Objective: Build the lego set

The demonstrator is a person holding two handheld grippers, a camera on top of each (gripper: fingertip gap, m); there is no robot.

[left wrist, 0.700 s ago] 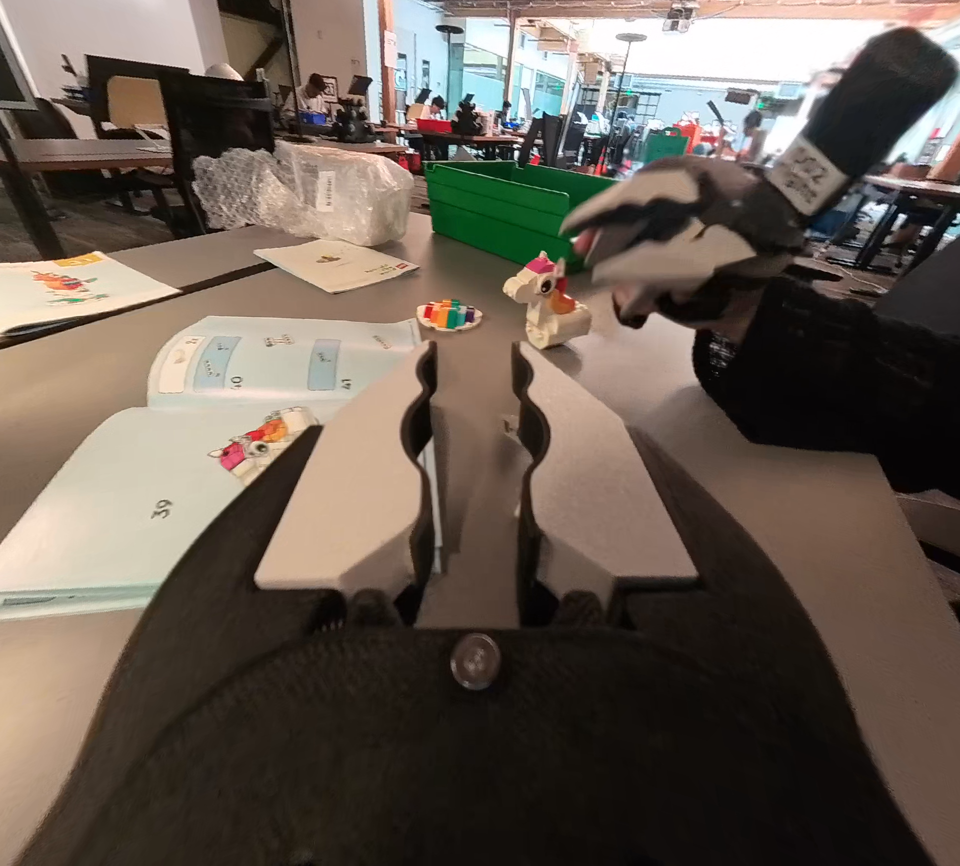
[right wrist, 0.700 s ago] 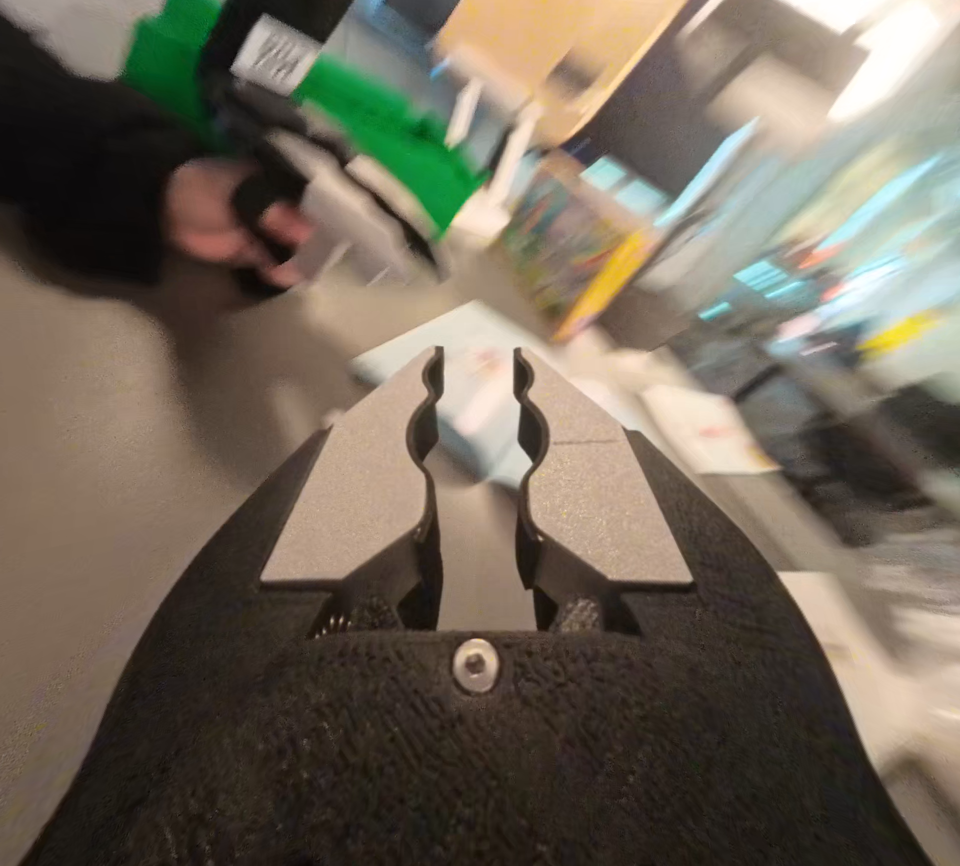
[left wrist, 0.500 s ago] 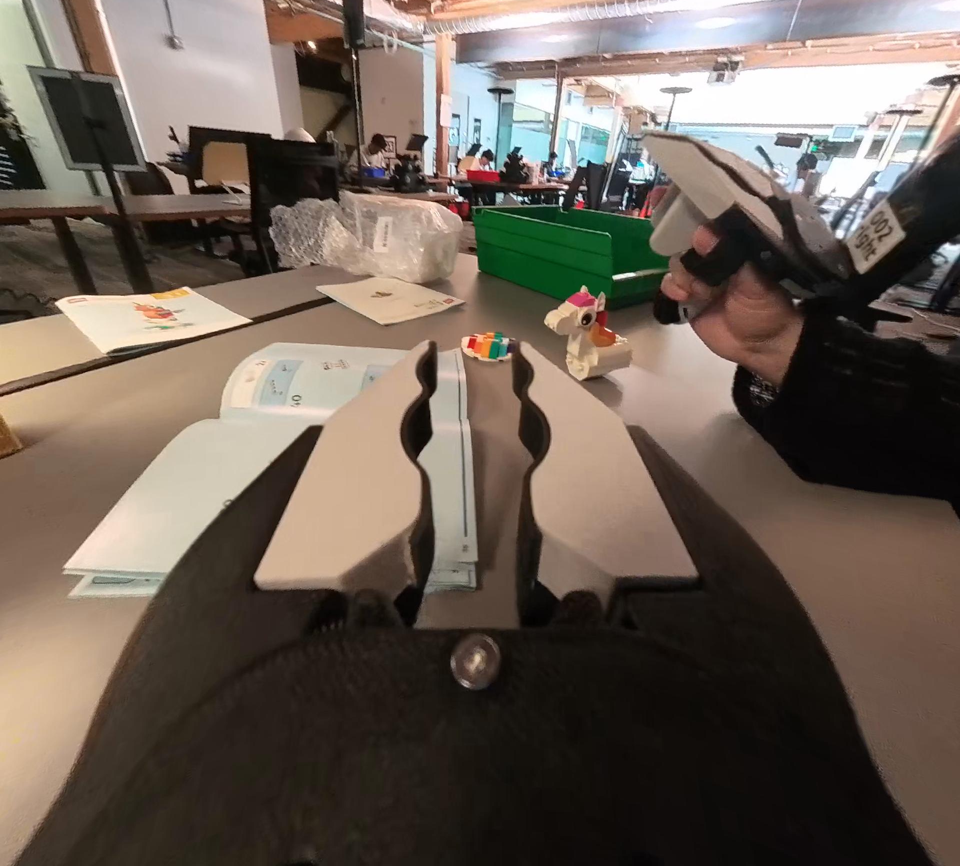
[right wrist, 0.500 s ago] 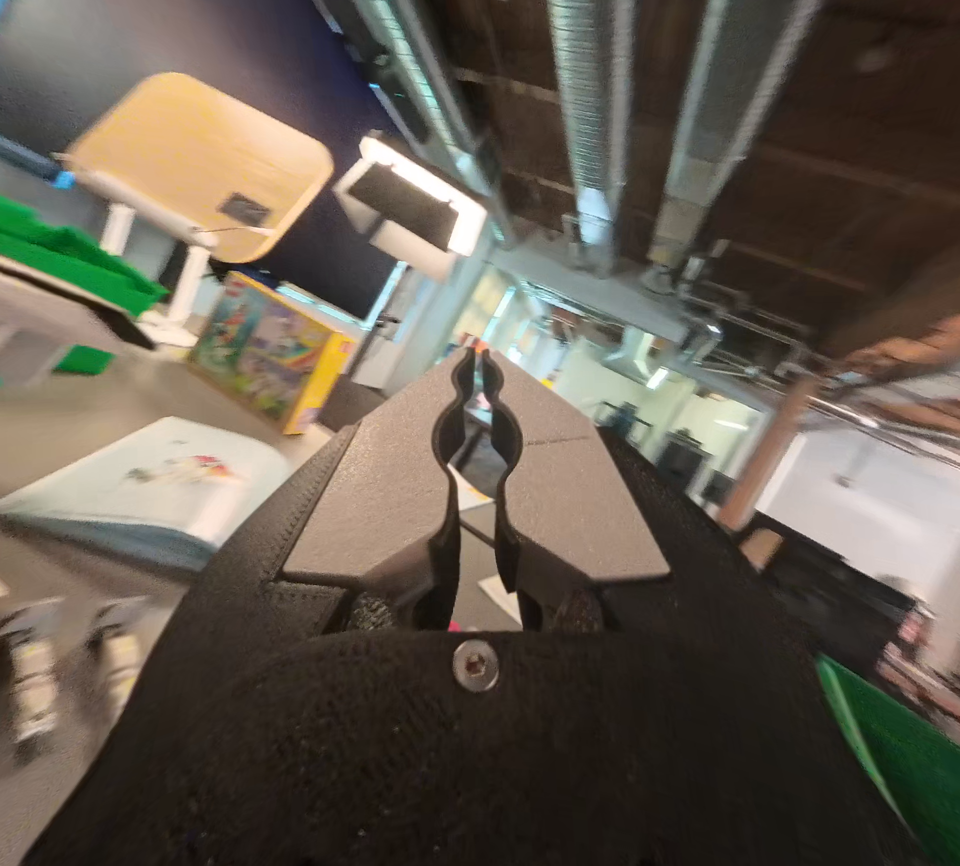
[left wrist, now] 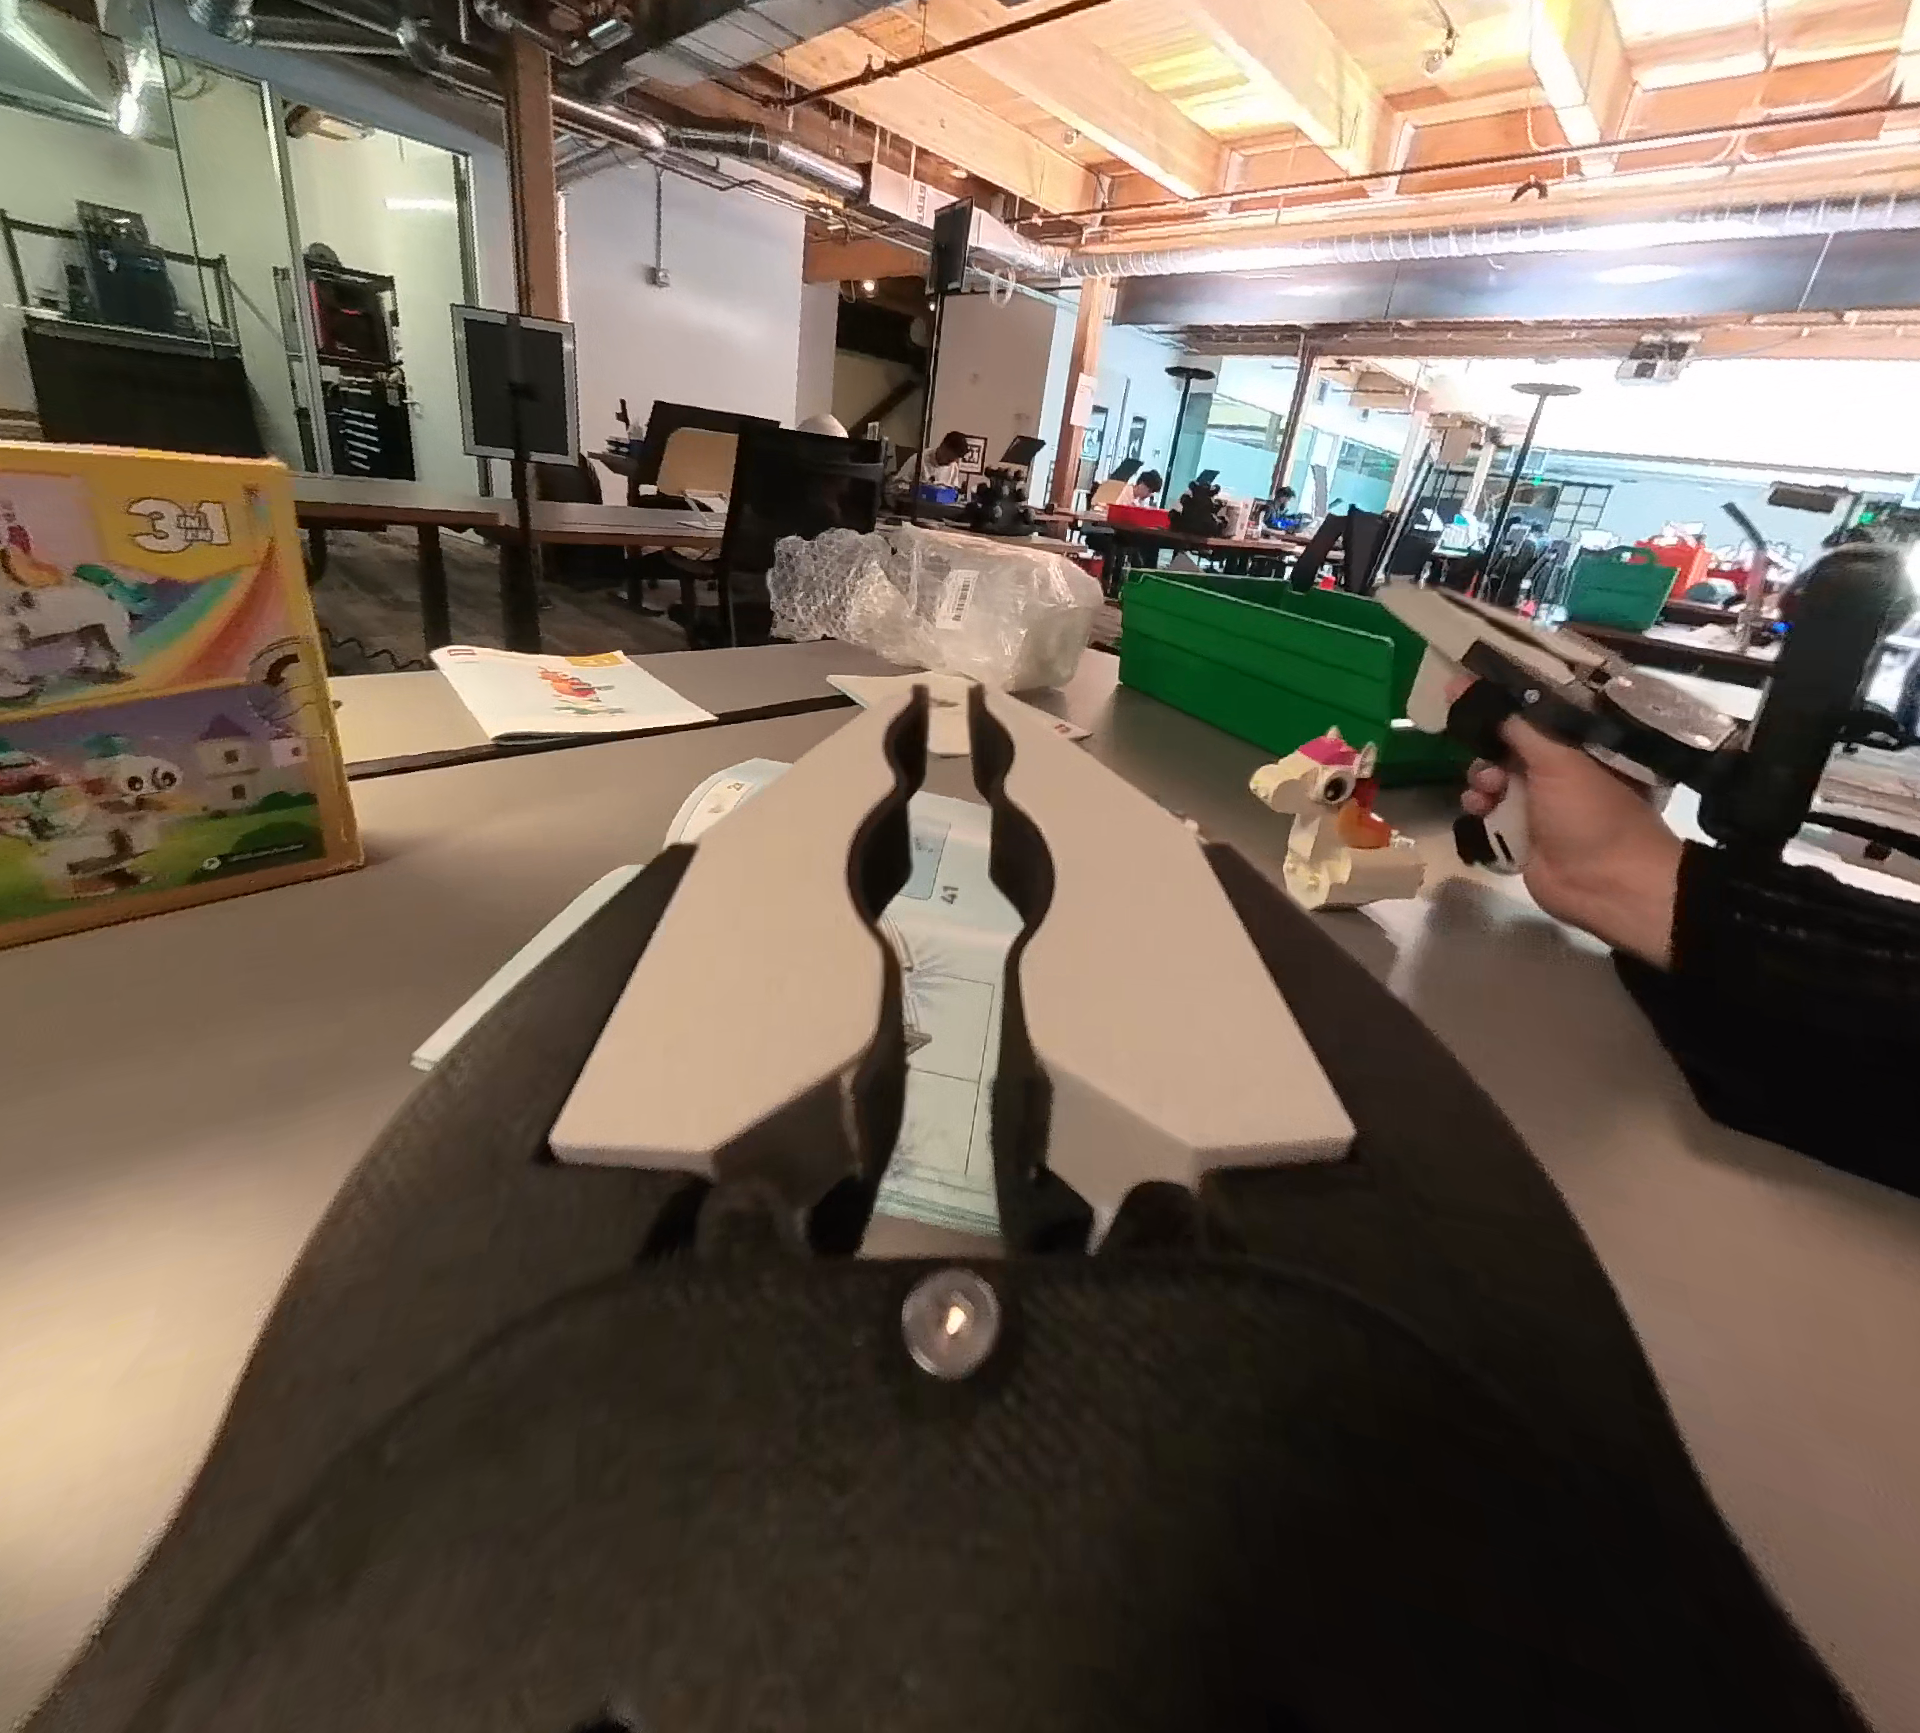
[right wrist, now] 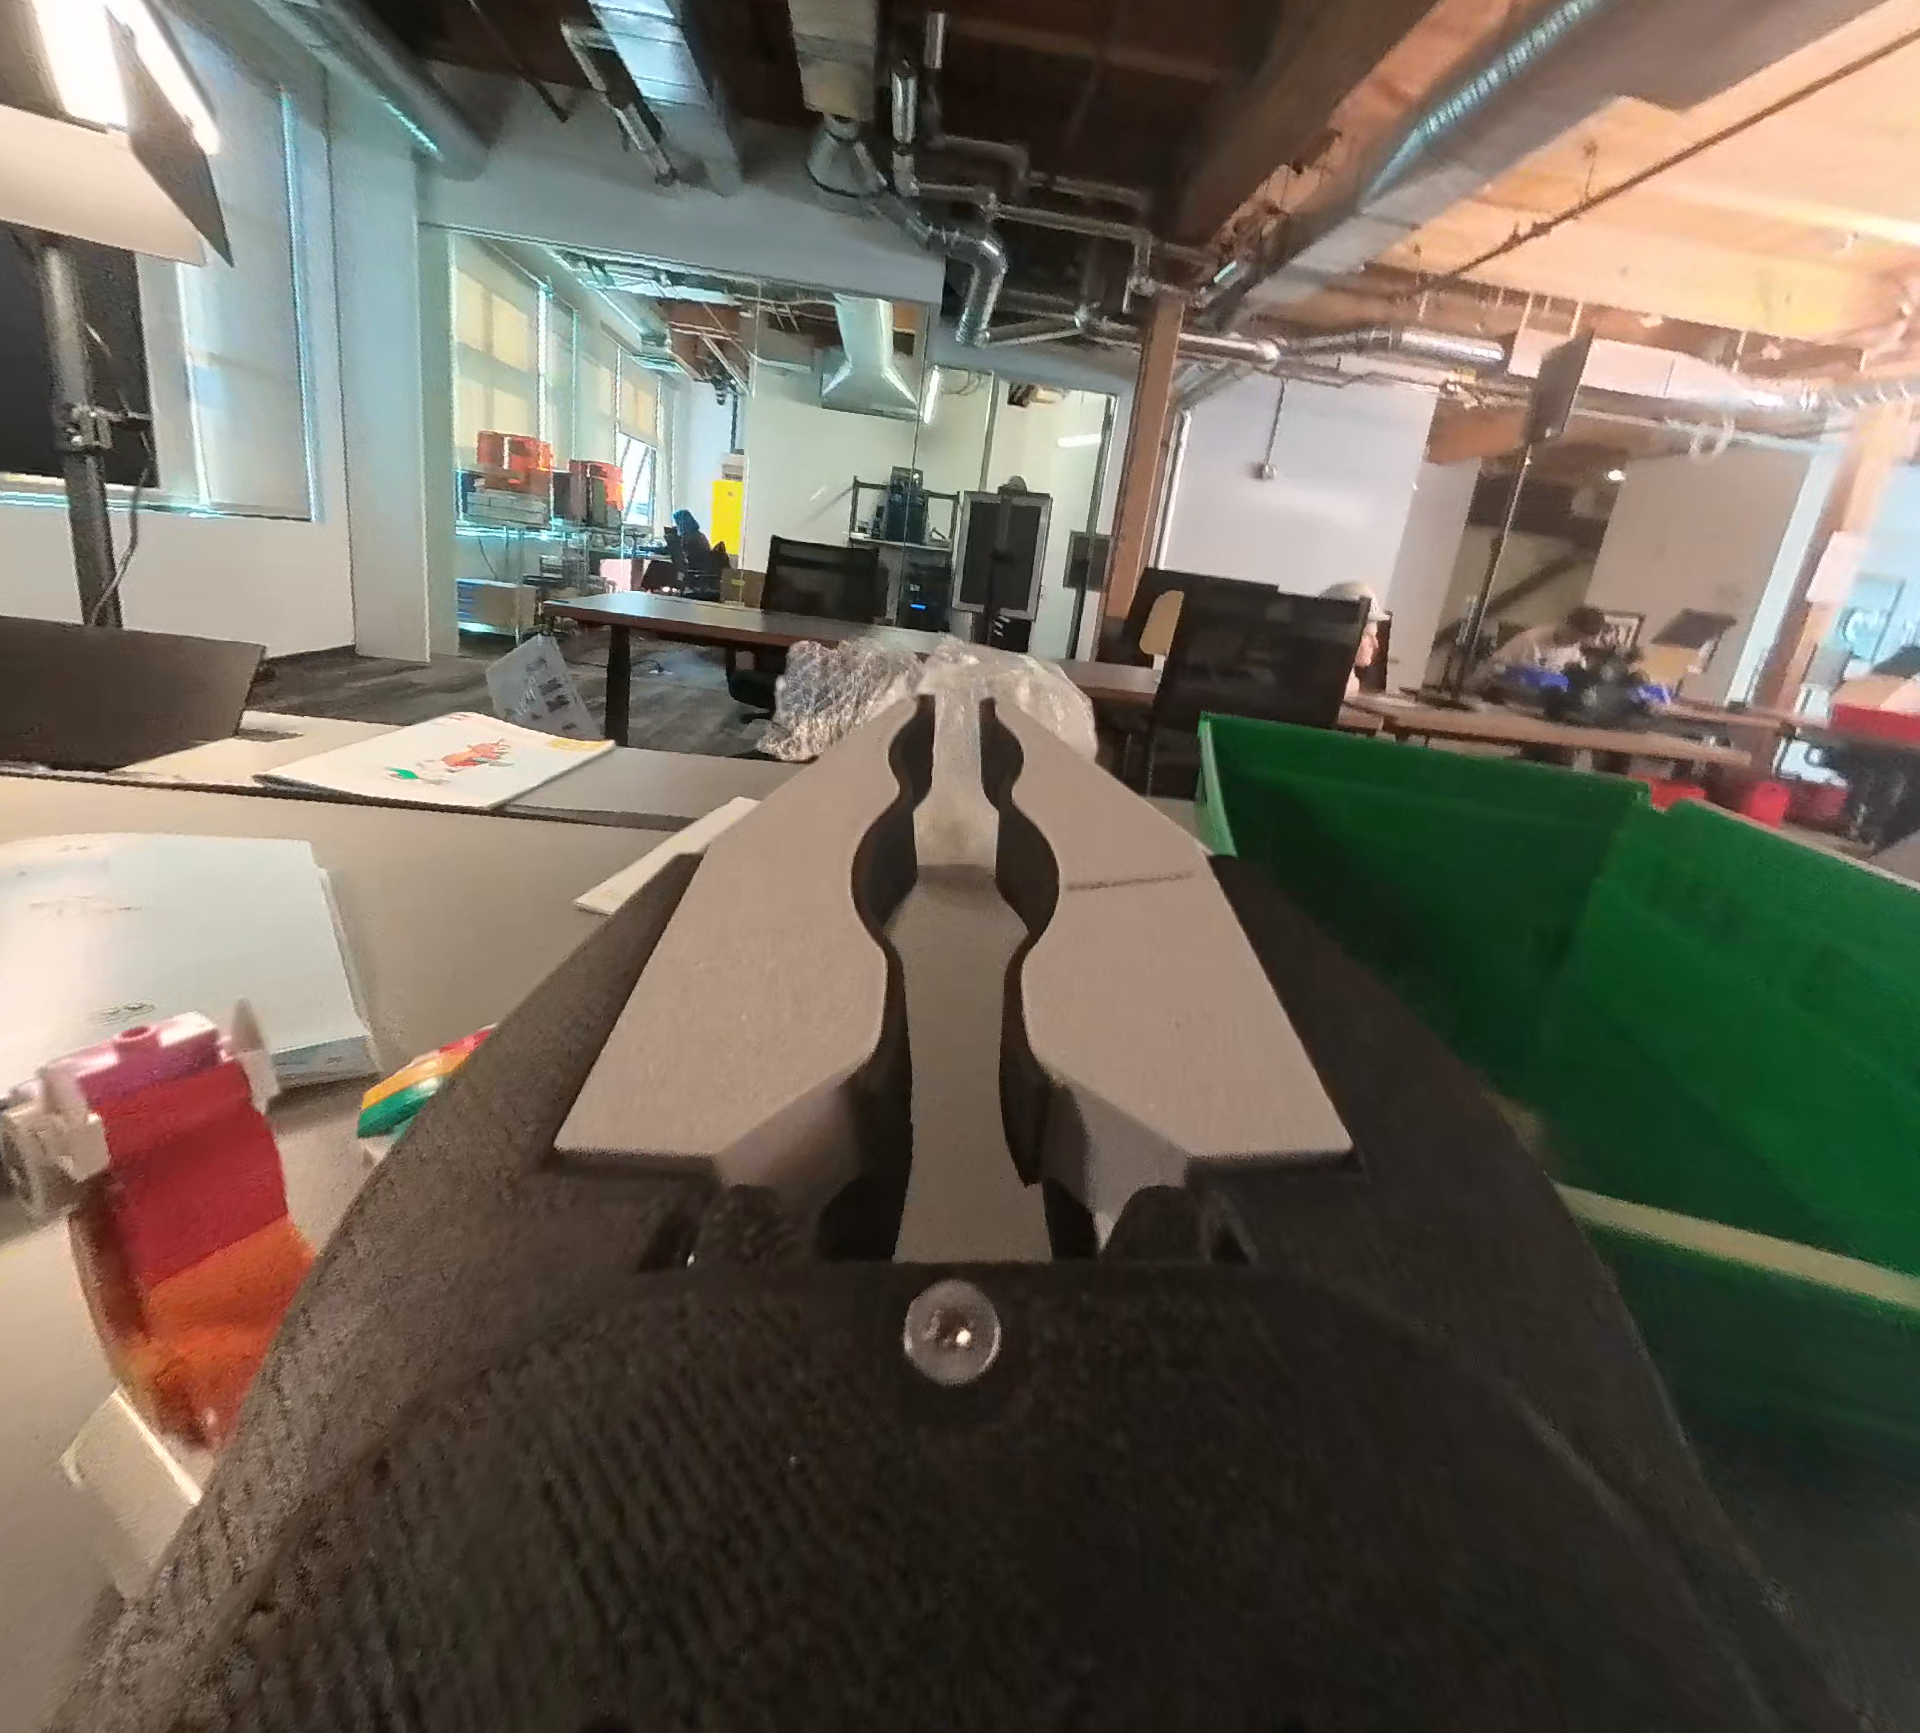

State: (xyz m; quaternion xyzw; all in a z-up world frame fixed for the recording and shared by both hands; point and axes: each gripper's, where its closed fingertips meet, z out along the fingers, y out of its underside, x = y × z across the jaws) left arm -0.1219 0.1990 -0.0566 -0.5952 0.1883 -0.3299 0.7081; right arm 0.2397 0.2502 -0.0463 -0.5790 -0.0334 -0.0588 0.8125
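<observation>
Mostly hidden open booklet (left wrist: pixel 940 862) behind empty, slightly parted left gripper (left wrist: pixel 943 715); right gripper (right wrist: pixel 954 715) likewise

Bright daylit room, wide-angle edge warping, blurred near foreground.

The left tool (left wrist: pixel 943 707) points forward, its two grey fingers (left wrist: pixel 769 904) a narrow gap apart with nothing between them. The right tool (right wrist: pixel 954 713) is likewise slightly parted and empty. In the left wrist view, a bare hand (left wrist: pixel 1558 810) in a dark sleeve grips the right tool's handle.
</observation>
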